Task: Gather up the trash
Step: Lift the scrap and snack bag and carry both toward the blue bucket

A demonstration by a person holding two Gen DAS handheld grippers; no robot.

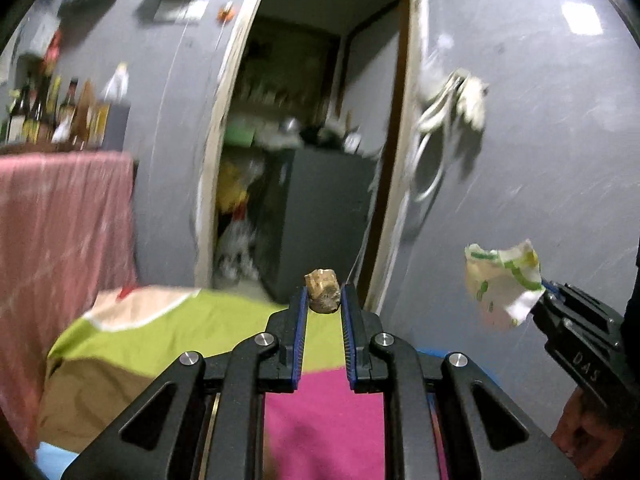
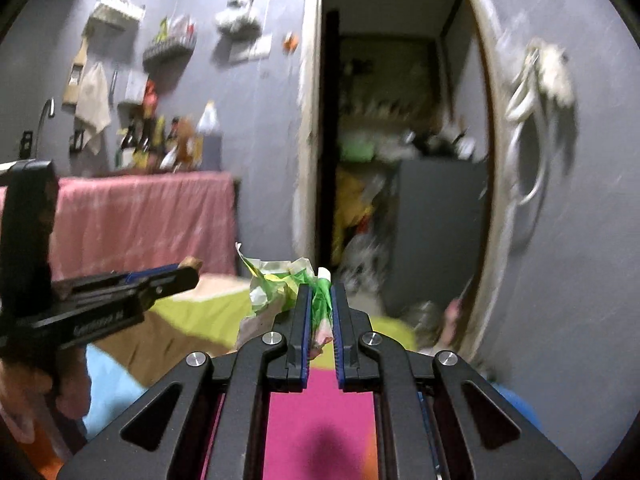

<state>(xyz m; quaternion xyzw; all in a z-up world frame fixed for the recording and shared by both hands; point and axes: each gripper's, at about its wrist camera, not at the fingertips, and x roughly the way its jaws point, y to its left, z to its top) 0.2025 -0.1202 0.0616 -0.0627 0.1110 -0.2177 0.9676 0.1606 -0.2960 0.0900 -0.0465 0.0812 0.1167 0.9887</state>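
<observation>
Left wrist view
- Left tool (image 1: 324, 298): its two black fingers with blue pads were pinching a small thing at the very tips.
- Brown lump (image 1: 322, 290): a little brown and tan piece of trash, crumpled and rough, squeezed between the pads and held up in the air.
- Right tool (image 1: 545, 289): it came in from the right edge, pressed tight on a wrapper.
- Wrapper (image 1: 502, 283): white paper with green and yellow print, crumpled, sticking out from the tips and hanging in the air before the grey wall (image 1: 520, 128).
- Bed cover (image 1: 192, 328): green, tan and pink patches, down below both tools.
- Doorway (image 1: 316, 140): open, with a dark cabinet (image 1: 324, 216) and blurry stuff behind it.
- Pink cloth (image 1: 60, 232): hanging down at the left, with bottles (image 1: 44, 112) standing above it.
- White cord (image 1: 440, 120): hanging on the wall to the right of the doorway.

Right wrist view
- Right tool (image 2: 320, 312): fingers pressed almost together, pinching the wrapper.
- Wrapper (image 2: 276, 288): green and white, bunched up to the left of the tips, with a thin strip running down between the pads.
- Left tool (image 2: 188, 270): seen from the side at the left, with the brown lump (image 2: 191, 261) at its tip.
- Hand (image 2: 36, 384): blurry, gripping the left tool's handle at the lower left.
- Pink cloth (image 2: 148, 216): behind the left tool.
- Doorway (image 2: 400, 160): straight ahead, blurry inside.
</observation>
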